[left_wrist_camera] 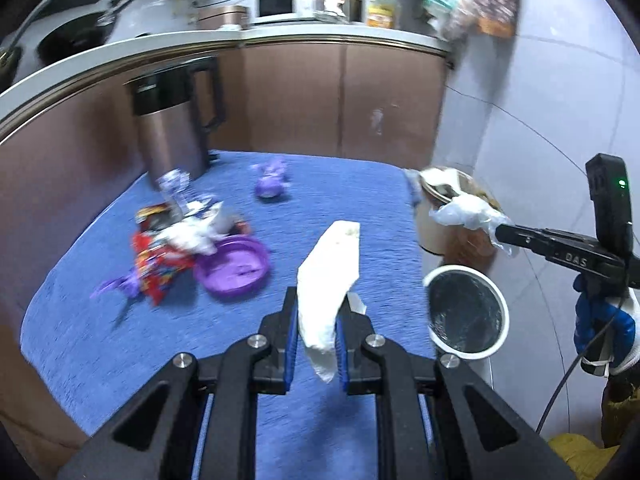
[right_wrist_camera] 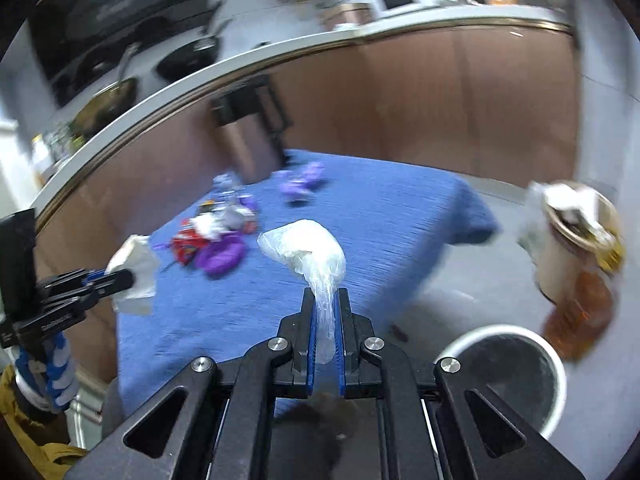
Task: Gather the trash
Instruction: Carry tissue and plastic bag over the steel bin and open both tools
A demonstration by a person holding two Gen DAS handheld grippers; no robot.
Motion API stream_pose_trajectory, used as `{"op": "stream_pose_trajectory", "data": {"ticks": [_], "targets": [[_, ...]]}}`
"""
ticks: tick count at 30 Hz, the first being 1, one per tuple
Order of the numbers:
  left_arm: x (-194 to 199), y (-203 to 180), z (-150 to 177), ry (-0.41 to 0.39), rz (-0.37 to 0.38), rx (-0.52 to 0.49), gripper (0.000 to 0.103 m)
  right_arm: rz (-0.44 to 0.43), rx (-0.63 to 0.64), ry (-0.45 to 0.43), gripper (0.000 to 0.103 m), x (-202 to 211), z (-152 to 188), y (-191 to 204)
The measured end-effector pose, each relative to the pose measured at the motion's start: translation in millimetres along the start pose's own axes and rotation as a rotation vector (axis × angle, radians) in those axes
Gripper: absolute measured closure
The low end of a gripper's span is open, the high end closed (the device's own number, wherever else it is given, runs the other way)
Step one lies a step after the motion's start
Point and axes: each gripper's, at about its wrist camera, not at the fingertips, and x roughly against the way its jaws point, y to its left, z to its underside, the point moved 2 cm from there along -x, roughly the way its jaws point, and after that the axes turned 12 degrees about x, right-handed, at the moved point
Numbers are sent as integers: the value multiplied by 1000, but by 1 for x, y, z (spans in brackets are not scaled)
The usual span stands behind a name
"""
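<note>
- The left gripper [left_wrist_camera: 317, 312] is closed tight on a white crumpled tissue [left_wrist_camera: 330, 276], which stands up out of the blue pads and leans forward and to the right over the blue-covered surface [left_wrist_camera: 348, 184].
- The right gripper [right_wrist_camera: 327, 300] is clamped on the thin neck of a clear plastic bag [right_wrist_camera: 306, 246]; the bag's puffed end bulges up and to the left past the fingertips.
- Ahead and left of the left gripper lies a heap of trash: a red snack wrapper [left_wrist_camera: 154, 264], white crumpled paper [left_wrist_camera: 188, 236] on top of it, and a purple lid [left_wrist_camera: 234, 266] just beside them.
- Farther ahead sits a small purple wrapper [left_wrist_camera: 270, 182], apart from the heap.
- Beyond the heap a brown kettle [left_wrist_camera: 172, 120] with a black handle stands upright at the far edge of the surface.
- To the right of the left gripper, below the edge of the surface, a white bin [left_wrist_camera: 466, 314] lined in black stands open-mouthed on the floor.
- Past the bin is a second container [left_wrist_camera: 434, 228], already filled with rubbish.
- Seen from the right wrist, the white bin [right_wrist_camera: 510, 374] is low and to the right of that gripper, and the left gripper with its tissue [right_wrist_camera: 134, 276] is off to the left.
</note>
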Motion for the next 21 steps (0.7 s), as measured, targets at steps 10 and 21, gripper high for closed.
{"op": "stream_pose_trajectory", "data": {"ticks": [10,21], "targets": [[-69,-112,-5,117,113,-205,88,161,-217,72,94,3,58,-89],[-138,-199,-7,228,196,-303,88,284,-366,163,91,-5,108,-152]]}}
